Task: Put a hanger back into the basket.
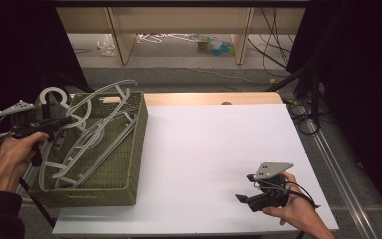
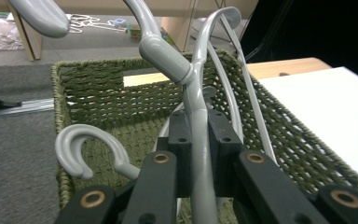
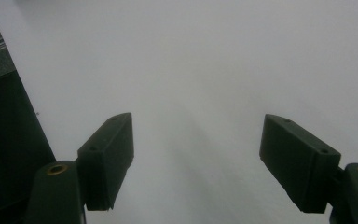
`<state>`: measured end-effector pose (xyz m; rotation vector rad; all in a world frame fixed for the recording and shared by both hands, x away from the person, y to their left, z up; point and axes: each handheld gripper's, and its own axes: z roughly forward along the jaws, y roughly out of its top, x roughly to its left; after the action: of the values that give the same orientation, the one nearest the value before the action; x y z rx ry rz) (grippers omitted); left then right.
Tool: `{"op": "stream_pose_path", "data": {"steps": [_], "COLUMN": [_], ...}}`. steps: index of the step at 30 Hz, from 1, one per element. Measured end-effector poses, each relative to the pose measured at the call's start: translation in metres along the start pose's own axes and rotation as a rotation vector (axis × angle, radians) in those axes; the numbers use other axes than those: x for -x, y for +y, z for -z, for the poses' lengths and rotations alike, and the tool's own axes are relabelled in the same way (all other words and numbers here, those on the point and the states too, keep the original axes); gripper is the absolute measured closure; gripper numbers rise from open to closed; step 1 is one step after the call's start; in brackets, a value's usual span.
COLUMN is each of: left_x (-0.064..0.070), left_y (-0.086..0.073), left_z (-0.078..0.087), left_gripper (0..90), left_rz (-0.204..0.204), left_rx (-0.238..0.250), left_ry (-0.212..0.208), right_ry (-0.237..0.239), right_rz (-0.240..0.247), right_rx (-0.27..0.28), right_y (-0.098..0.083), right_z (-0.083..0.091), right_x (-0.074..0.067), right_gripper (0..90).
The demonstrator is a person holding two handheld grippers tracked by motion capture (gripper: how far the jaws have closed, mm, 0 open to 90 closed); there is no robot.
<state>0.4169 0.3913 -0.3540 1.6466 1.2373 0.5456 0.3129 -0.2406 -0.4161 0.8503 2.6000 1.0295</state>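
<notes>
A green woven basket (image 1: 132, 149) at the table's left holds several grey plastic hangers (image 1: 94, 132). My left gripper (image 1: 62, 121) reaches over the basket's left rim and is shut on the neck of one grey hanger (image 2: 198, 121), whose bar runs up between the two black pads (image 2: 179, 140). Another hanger's hook (image 2: 81, 147) curls just left of the jaws. My right gripper (image 1: 242, 198) rests low over the white table near the front right, open, with bare table between its fingers (image 3: 107, 158).
The white tabletop (image 1: 214, 149) stretches between basket and right hand. A wooden strip (image 1: 214, 97) borders the far edge. Behind it are wooden frame legs, cables and clutter on the floor. Black curtains flank both sides.
</notes>
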Motion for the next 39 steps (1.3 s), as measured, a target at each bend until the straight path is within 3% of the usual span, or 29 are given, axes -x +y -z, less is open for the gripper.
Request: {"op": "stream_pose_path", "data": {"steps": [4,11,17,20,23,25,30,32,35,36,39], "left_x": [-0.001,-0.004,-0.003,-0.008,-0.012,-0.011,-0.003,0.0,-0.003,-0.003,-0.008], "left_y": [0.002,-0.007,-0.012,-0.018,-0.024,-0.024,-0.025,-0.028,-0.032,-0.035,-0.04], "left_z": [-0.004,-0.015,-0.017,-0.017,-0.018,-0.019,-0.032,-0.038,-0.042,-0.043,-0.042], "left_gripper": [81.3,81.2,81.2,81.3,81.2,81.1,80.9,80.7,80.6,80.4,79.1], "left_rz": [-0.044,-0.038,-0.11,-0.111,-0.075,-0.073,-0.141,-0.151,-0.179,-0.135,-0.091], "left_rx": [0.002,-0.025,-0.048,-0.071,-0.058,-0.067,-0.146,-0.165,-0.237,-0.216,-0.215], "left_ry": [0.024,0.037,0.025,0.041,0.026,0.02,0.04,0.036,0.05,0.049,0.055], "right_ry": [0.006,0.0,-0.001,-0.005,0.002,0.001,0.003,-0.004,-0.006,0.005,0.002], "right_rz": [0.004,0.005,-0.004,-0.001,-0.008,-0.009,-0.008,0.0,0.011,0.007,-0.003], "right_rx": [-0.012,0.006,0.003,0.006,0.0,-0.001,-0.002,0.003,0.009,-0.009,-0.01], "right_y": [0.0,0.0,-0.001,-0.001,0.0,0.0,-0.001,-0.001,-0.001,-0.001,-0.001], "right_z": [0.002,0.001,0.002,0.002,0.002,0.002,0.002,0.002,0.002,0.004,0.003], "right_x": [0.001,0.001,0.002,0.002,0.001,0.002,0.002,0.003,0.003,0.004,0.004], "right_gripper": [26.7,26.8,26.8,26.9,27.0,27.1,27.1,27.1,27.1,27.1,27.1]}}
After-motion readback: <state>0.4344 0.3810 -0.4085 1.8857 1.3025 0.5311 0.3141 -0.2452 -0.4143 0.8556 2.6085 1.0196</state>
